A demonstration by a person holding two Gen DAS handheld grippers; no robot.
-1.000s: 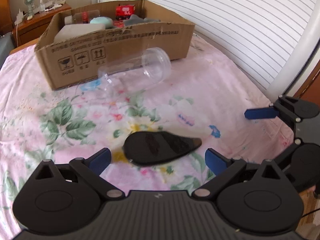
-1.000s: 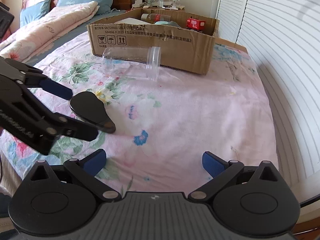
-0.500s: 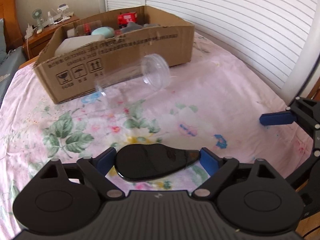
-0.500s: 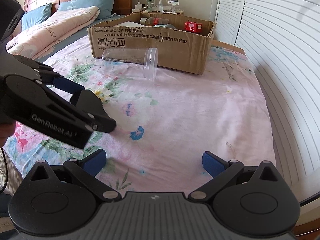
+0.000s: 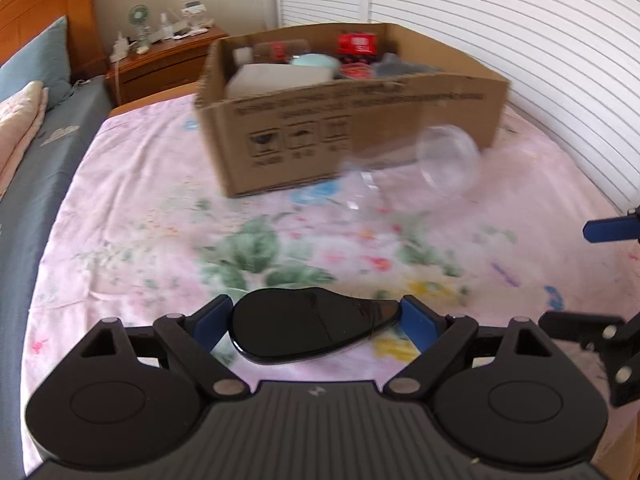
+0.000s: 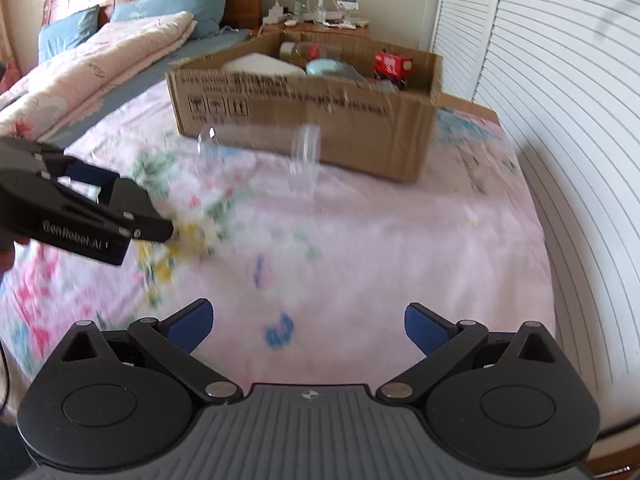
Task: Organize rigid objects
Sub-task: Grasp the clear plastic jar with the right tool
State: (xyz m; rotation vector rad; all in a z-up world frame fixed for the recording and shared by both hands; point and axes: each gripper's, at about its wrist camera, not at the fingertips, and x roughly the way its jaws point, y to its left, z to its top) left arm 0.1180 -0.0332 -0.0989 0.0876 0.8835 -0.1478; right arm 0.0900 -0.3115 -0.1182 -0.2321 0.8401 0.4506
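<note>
The black teardrop-shaped object [image 5: 308,330] sits clamped between the blue pads of the left gripper [image 5: 316,322], above the flowered bed sheet [image 5: 140,232]. The clear jar [image 5: 416,164] lies on its side before the cardboard box [image 5: 360,128], which already holds several things. The right gripper [image 6: 308,326] is spread apart, empty. I judge two items are left.
</note>
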